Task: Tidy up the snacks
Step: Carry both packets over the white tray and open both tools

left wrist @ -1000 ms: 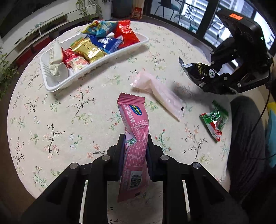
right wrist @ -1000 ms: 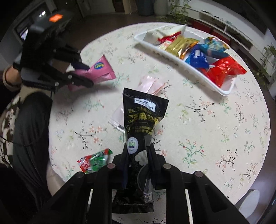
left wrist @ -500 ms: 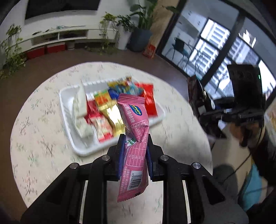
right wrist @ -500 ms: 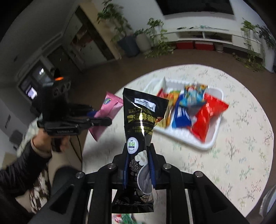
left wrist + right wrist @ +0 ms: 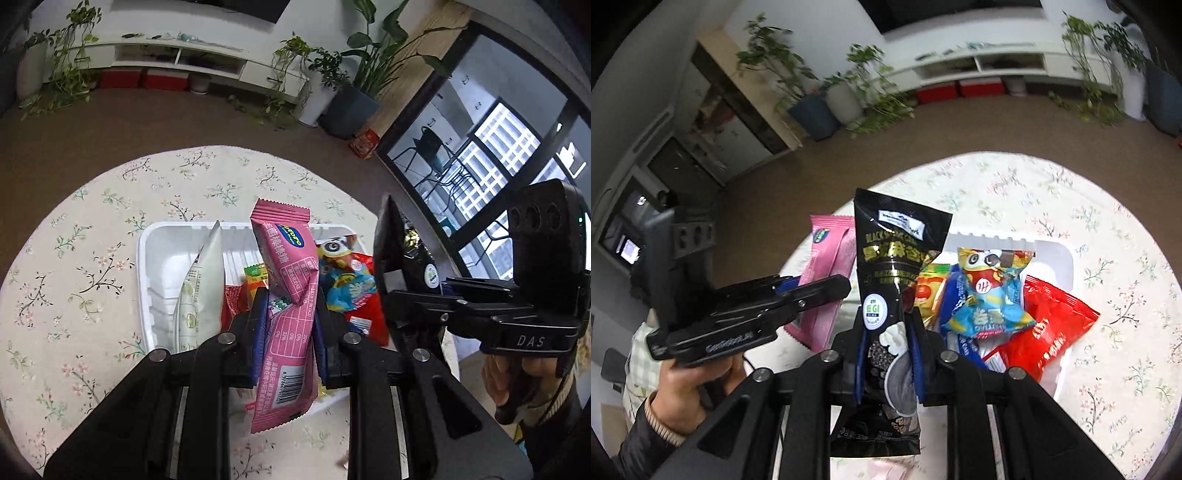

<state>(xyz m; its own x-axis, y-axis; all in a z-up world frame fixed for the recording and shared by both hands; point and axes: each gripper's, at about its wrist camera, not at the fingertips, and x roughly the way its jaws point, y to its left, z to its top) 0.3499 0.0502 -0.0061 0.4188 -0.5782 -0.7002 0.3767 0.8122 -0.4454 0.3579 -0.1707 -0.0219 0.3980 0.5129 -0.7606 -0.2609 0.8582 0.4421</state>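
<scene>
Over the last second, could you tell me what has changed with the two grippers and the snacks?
Both grippers lifted off the table and swung over the white tray. The left gripper stays shut on the pink packet, the right gripper on the black pouch. Nothing released; the tray's snacks lie as before.

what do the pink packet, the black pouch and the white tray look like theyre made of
Pink packet: thin plastic film, fairly matte, with crimped serrated ends and creases.
Black pouch: glossy plastic or foil laminate, judging by sharp highlights.
White tray: looks like moulded foam or thin plastic, matte, with ribbed walls; which one is unclear.
</scene>
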